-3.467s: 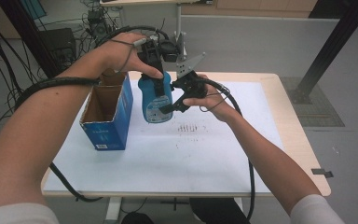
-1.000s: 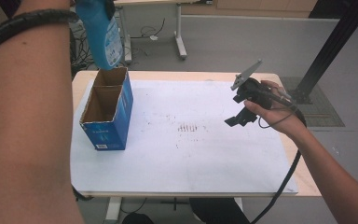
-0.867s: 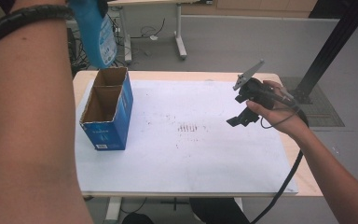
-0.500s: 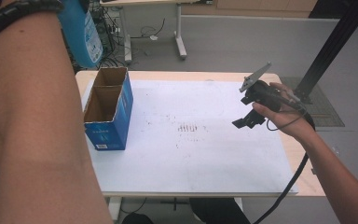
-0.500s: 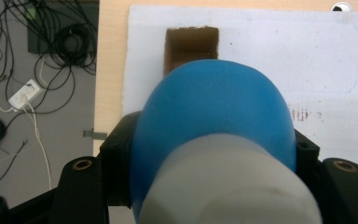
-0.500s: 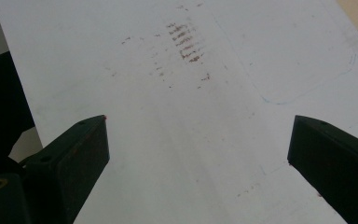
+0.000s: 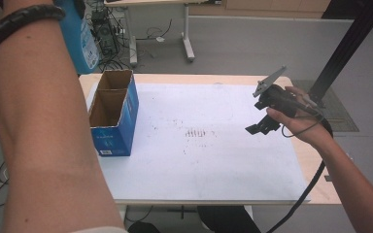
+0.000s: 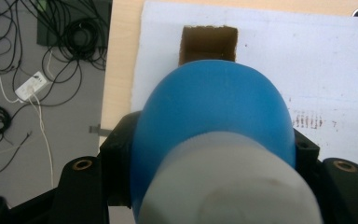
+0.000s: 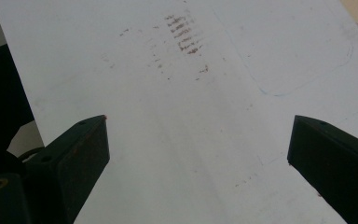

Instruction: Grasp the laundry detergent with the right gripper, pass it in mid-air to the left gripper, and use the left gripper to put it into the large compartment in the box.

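One blue bottle [image 8: 212,121] gripped in left claw [image 8: 205,154]; one blue box [image 7: 112,114], label unreadable; right claw [image 9: 198,149] open.

Bottle [image 8: 212,107]: bright blue body, pale grey-white cap; box [image 7: 112,114]: blue outside with small white print, brown cardboard inside; worktop [image 7: 213,160]: white sheet with rows of brown smudges and a faint blue outline, light wood edge; gripper [image 9: 198,154]: black jaws; floor: grey, black cables.
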The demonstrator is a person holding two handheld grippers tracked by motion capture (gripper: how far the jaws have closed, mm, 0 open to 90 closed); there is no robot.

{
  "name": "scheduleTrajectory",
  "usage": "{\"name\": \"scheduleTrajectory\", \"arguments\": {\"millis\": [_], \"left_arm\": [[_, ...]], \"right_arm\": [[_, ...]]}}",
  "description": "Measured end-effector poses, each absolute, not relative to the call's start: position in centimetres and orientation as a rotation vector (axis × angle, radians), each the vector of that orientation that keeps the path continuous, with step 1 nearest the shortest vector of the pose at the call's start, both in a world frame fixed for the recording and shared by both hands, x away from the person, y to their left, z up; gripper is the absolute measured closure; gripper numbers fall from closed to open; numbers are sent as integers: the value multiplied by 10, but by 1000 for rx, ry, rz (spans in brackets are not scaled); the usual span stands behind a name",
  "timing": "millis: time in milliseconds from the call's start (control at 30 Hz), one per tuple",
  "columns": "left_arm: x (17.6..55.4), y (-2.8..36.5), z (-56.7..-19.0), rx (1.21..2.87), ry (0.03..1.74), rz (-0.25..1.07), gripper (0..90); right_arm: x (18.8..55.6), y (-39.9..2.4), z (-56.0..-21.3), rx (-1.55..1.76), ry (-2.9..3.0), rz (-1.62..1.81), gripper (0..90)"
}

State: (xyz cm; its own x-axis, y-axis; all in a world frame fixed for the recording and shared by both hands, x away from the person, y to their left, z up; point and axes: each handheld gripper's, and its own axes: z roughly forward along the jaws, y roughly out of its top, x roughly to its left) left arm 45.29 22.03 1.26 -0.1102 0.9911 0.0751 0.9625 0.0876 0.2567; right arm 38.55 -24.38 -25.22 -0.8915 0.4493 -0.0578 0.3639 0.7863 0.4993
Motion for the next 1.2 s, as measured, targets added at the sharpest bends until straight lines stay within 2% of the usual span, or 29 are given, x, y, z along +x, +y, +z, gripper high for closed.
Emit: {"name": "scheduleTrajectory", "arguments": {"millis": [1200], "left_arm": [[459,240,-45,1998,2260,289,374]], "right_arm": [[386,-235,-257,619,2811,649,54]]}}
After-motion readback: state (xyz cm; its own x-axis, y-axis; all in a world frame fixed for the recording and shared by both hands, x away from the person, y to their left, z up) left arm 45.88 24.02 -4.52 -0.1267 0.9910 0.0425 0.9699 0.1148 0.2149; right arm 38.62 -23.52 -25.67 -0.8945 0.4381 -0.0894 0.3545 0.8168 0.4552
